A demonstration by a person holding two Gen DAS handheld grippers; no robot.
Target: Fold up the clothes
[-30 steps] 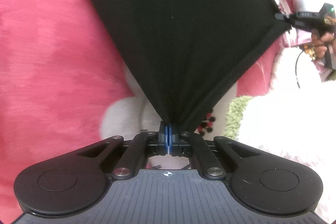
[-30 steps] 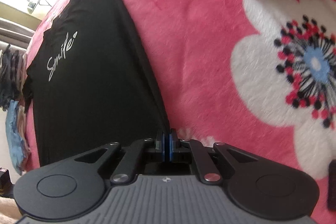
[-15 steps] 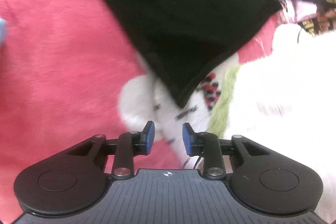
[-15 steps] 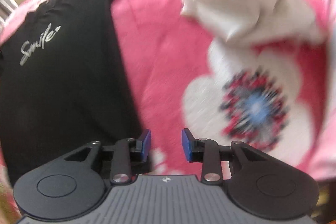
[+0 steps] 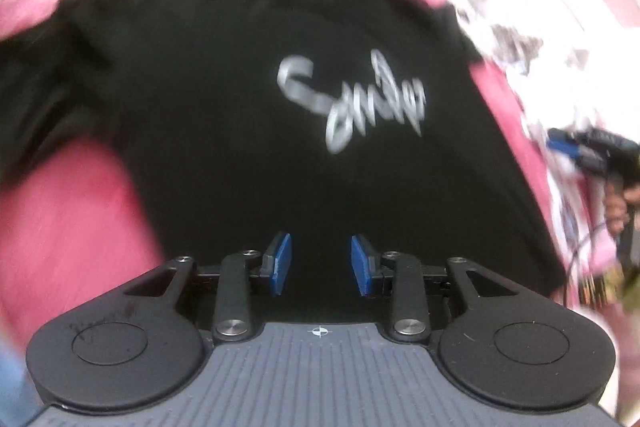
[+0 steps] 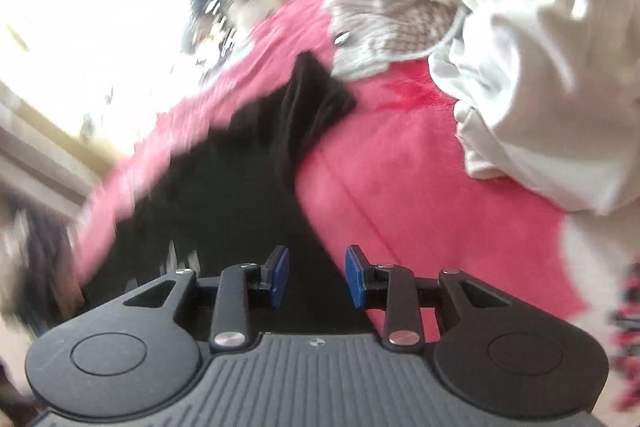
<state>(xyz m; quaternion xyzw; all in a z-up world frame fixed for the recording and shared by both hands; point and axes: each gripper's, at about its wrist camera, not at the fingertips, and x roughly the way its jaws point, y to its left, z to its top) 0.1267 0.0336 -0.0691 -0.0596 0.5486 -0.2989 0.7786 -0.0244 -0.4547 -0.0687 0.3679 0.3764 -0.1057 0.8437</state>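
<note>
The left claw [image 5: 320, 264] stands partly open with nothing between its blue pads; so does the right claw [image 6: 316, 276]. Both have just been opening. Ahead of the left claw the black cotton T-shirt with silver script lettering [image 5: 248, 131] lies flat on the pink floral fleece blanket [image 6: 420, 179]. Beyond the right claw, to its right, sits a crumpled white garment [image 6: 540, 67].

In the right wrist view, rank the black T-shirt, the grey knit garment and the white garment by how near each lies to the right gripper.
From the right gripper, whose jaws stand open and empty:
1. black T-shirt, directly under and ahead, left of centre.
2. white garment, piled ahead on the right.
3. grey knit garment, beyond the T-shirt's sleeve, top centre; it touches the white garment, so their order is close.
</note>
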